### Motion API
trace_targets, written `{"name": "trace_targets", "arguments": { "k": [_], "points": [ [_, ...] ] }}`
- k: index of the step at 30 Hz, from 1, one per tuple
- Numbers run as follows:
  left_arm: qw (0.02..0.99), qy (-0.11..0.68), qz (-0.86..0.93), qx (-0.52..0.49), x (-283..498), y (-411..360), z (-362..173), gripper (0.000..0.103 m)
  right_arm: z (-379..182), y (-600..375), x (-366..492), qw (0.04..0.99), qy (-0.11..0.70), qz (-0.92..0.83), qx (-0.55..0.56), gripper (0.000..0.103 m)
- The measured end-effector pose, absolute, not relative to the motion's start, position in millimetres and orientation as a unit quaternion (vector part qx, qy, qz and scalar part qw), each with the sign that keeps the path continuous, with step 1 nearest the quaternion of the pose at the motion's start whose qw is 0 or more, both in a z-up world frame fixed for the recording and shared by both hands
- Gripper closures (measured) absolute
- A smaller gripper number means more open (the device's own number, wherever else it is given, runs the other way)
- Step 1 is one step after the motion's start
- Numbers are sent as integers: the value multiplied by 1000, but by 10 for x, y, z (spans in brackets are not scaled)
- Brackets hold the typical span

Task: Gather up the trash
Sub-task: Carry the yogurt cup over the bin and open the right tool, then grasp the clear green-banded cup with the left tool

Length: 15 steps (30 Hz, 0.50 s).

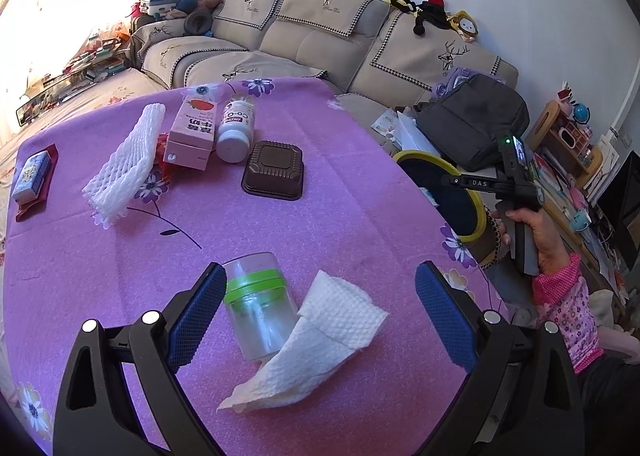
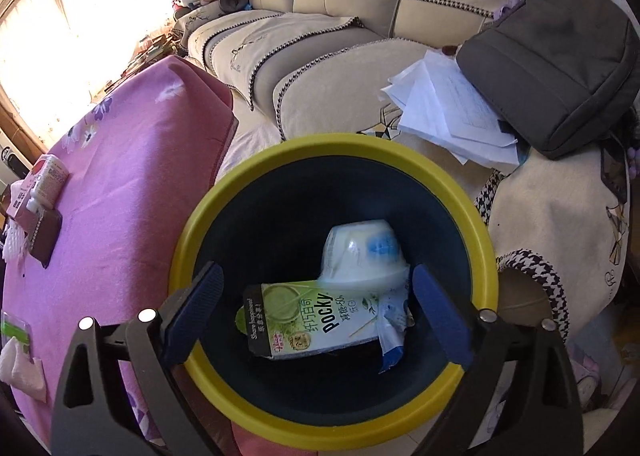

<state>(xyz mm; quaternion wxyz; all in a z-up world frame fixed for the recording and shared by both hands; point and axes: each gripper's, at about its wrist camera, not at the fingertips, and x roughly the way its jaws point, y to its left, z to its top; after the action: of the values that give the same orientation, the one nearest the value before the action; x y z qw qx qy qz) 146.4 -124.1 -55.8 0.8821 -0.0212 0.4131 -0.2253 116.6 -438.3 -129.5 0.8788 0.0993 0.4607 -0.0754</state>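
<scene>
My left gripper [image 1: 320, 296] is open above the purple tablecloth [image 1: 100, 256], its blue pads on either side of a clear plastic bottle with a green band [image 1: 256, 308] and a crumpled white paper towel [image 1: 316, 344]. My right gripper [image 2: 316, 296] is open and empty over the yellow-rimmed trash bin [image 2: 208, 208]. In the bin lie a green Pocky box [image 2: 312, 320], a white and blue cup [image 2: 360, 256] and a blue wrapper [image 2: 390, 348]. In the left wrist view the right gripper [image 1: 516, 184] hangs over the bin [image 1: 478, 208] beside the table.
On the table lie a white foam net [image 1: 128, 160], a pink milk carton [image 1: 192, 132], a white pill bottle [image 1: 236, 132], a brown plastic tray [image 1: 274, 170] and a small box on a red packet [image 1: 32, 176]. A beige sofa [image 2: 320, 16] holds a grey bag [image 2: 560, 60] and papers [image 2: 448, 104].
</scene>
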Motion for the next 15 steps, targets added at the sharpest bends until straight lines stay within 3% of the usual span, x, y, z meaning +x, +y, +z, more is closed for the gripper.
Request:
{"name": "trace_targets", "arguments": {
  "k": [15],
  "points": [
    [882,454,-128,-6,1659,-984,-643,9,-1075,-3786,673,901,426,-16,82,12]
  ]
}}
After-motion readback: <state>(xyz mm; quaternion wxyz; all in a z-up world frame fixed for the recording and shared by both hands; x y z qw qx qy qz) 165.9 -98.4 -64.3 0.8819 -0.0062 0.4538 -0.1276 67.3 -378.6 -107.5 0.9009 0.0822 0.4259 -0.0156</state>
